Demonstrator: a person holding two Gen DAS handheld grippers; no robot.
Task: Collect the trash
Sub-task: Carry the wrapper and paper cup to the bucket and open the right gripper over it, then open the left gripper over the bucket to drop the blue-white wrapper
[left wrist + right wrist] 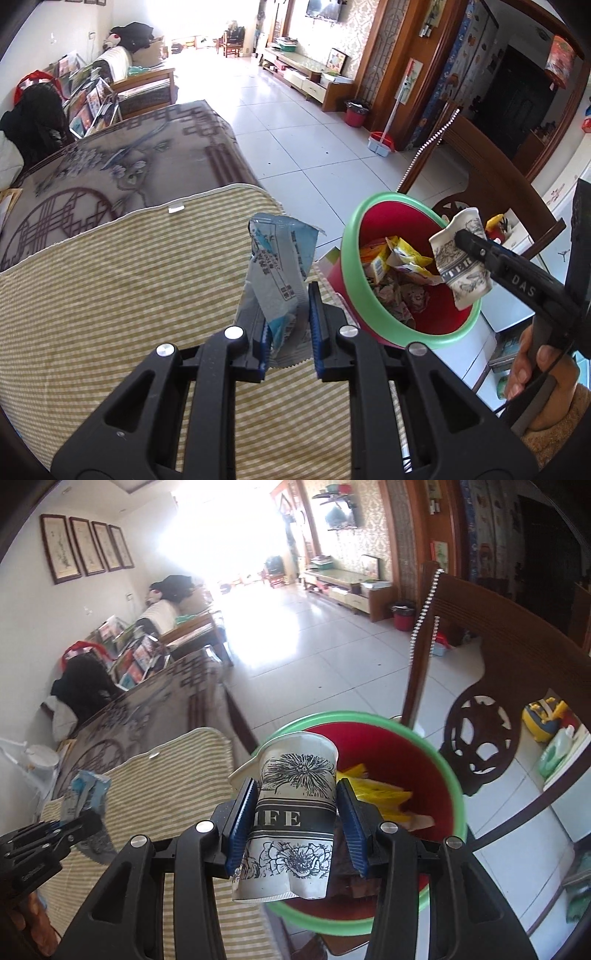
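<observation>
Holding the crushed paper cup (291, 823) in my right gripper (295, 827) over the red bin (443, 775); left gripper (288, 332) clamps a blue wrapper (277, 266) just left; releasing early could bounce it off the near rim.

Your left gripper (288, 325) has black arms with blue ribbed fingers (317, 325), and the wrapper (275, 266) in it is pale blue and silver-grey. The paper cup (291, 812) is white with black flower drawings and a dark lettered band. To its right the bin (376, 306) is red with a green rim, yellow packets (402, 258) inside, and the cloth (110, 280) to the left is yellow-and-white striped.
</observation>
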